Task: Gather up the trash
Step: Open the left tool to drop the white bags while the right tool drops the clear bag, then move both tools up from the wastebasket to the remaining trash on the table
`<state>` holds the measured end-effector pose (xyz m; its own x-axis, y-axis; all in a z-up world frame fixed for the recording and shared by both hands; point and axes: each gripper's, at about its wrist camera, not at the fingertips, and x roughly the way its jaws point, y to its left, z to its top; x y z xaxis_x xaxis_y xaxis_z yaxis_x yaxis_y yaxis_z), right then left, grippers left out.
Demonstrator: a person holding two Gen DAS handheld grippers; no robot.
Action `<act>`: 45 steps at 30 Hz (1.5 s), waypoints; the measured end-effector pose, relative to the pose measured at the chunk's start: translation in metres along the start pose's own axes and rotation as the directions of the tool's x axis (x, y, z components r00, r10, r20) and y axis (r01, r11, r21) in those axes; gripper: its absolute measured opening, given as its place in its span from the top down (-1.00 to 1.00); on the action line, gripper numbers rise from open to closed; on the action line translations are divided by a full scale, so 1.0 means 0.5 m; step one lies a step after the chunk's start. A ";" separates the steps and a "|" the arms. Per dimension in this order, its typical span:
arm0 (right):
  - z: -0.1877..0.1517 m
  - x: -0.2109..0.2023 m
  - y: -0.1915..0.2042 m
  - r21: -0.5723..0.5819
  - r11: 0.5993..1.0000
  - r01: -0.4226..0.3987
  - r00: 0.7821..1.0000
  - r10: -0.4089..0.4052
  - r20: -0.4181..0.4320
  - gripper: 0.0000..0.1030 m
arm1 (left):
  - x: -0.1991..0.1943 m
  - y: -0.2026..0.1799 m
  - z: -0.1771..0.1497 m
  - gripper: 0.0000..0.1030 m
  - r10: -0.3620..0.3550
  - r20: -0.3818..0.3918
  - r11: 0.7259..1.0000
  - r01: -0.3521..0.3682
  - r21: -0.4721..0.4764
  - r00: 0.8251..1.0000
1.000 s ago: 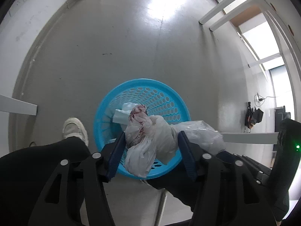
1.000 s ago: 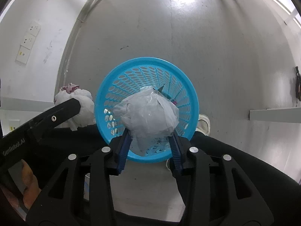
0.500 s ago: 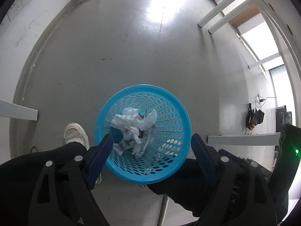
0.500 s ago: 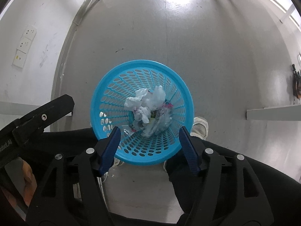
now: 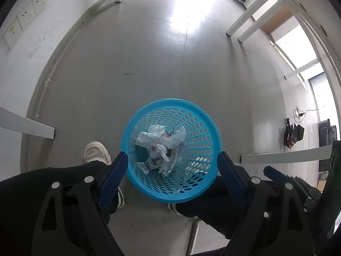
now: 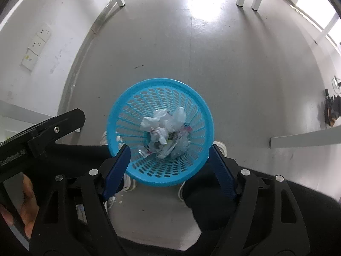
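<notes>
A blue perforated waste basket (image 5: 192, 111) stands on the grey floor, also in the right wrist view (image 6: 136, 95). Crumpled white and clear plastic trash (image 5: 163, 147) lies at its bottom, seen too in the right wrist view (image 6: 166, 132). My left gripper (image 5: 172, 167) hangs open and empty above the basket's near rim. My right gripper (image 6: 169, 160) is open and empty above the basket as well. The left gripper's black body (image 6: 42, 132) shows at the left of the right wrist view.
The person's black trouser legs (image 5: 53, 179) and white shoes (image 5: 96, 151) are just below the basket. White table legs (image 5: 245, 21) stand at the far right, a wall with sockets (image 5: 27, 17) at the left, a white beam (image 5: 285, 156) at the right.
Both grippers opened and dropped their plastic bags into the basket. Both have since risen, so the basket looks smaller and farther.
</notes>
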<state>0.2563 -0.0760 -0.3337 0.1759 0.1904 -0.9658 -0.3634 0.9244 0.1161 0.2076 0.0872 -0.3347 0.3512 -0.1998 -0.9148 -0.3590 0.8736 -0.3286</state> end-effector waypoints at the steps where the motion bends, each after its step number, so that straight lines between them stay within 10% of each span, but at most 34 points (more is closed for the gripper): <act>1: -0.007 -0.009 0.001 0.000 1.000 -0.006 1.000 0.006 0.005 -0.41 | -0.006 0.001 -0.004 -0.63 -0.003 0.002 1.000 0.003 -0.001 1.000; 22: -0.137 -0.269 0.033 -0.120 0.992 0.032 0.961 0.003 0.278 -0.70 | -0.262 -0.064 -0.160 -0.84 0.015 0.225 0.970 -0.069 0.234 0.974; 45: -0.220 -0.604 0.055 -0.147 0.989 0.030 0.767 0.071 0.637 -0.83 | -0.568 -0.107 -0.231 -0.89 -0.129 0.522 0.935 -0.072 0.348 0.843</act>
<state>0.0926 -0.1443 -0.0645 0.6920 0.4229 -0.5851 -0.4885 0.8710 0.0518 0.0270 0.0459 -0.0846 0.7936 -0.0499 -0.6063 -0.0602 0.9853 -0.1600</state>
